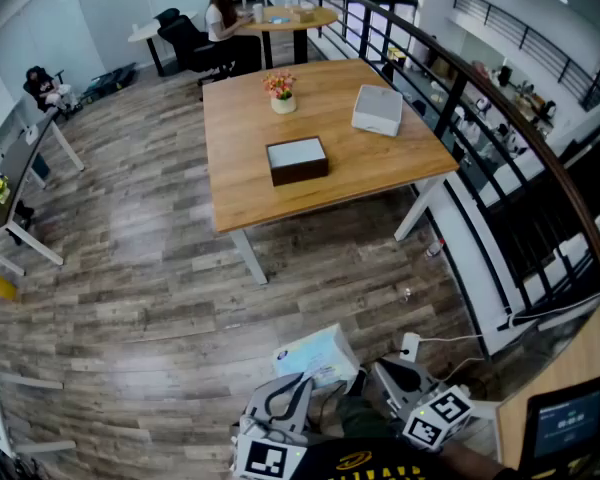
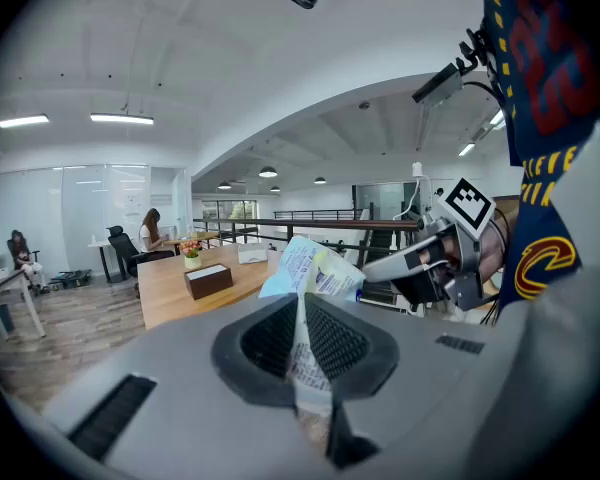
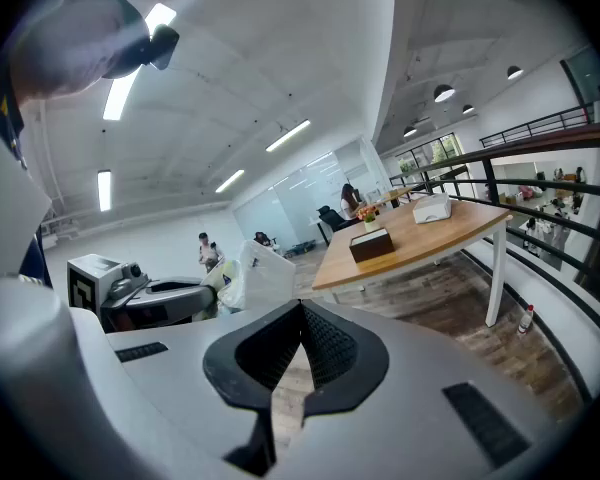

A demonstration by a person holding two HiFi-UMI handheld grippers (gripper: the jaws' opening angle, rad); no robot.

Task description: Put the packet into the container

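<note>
Firmly, the packet point(image 1: 318, 356) is pinched in the left gripper point(image 2: 302, 313); the right gripper point(image 3: 300, 313) is shut, empty. Well apart — across wood floor point(image 1: 130, 268) — the dark container point(image 1: 297, 160) is set on a table point(image 1: 240, 183), near a flower pot point(image 1: 281, 95) and white box point(image 1: 377, 109).

Bright, even indoor light fills all three views. It falls from ceiling strips point(image 2: 122, 119) and round downlights point(image 2: 268, 172), which burn out to plain white glare, and the glass wall point(image 2: 80, 208) at far left glows pale. The wooden surface point(image 1: 320, 138) carries a soft sheen, and shadows on the floor point(image 1: 150, 258) are faint. The wide lenses bend the railing point(image 1: 480, 98) into curves, and both gripper views darken to black at their corners. The left gripper point(image 2: 302, 303) and right gripper point(image 3: 300, 313) look soft and unfocused close to the lens.
</note>
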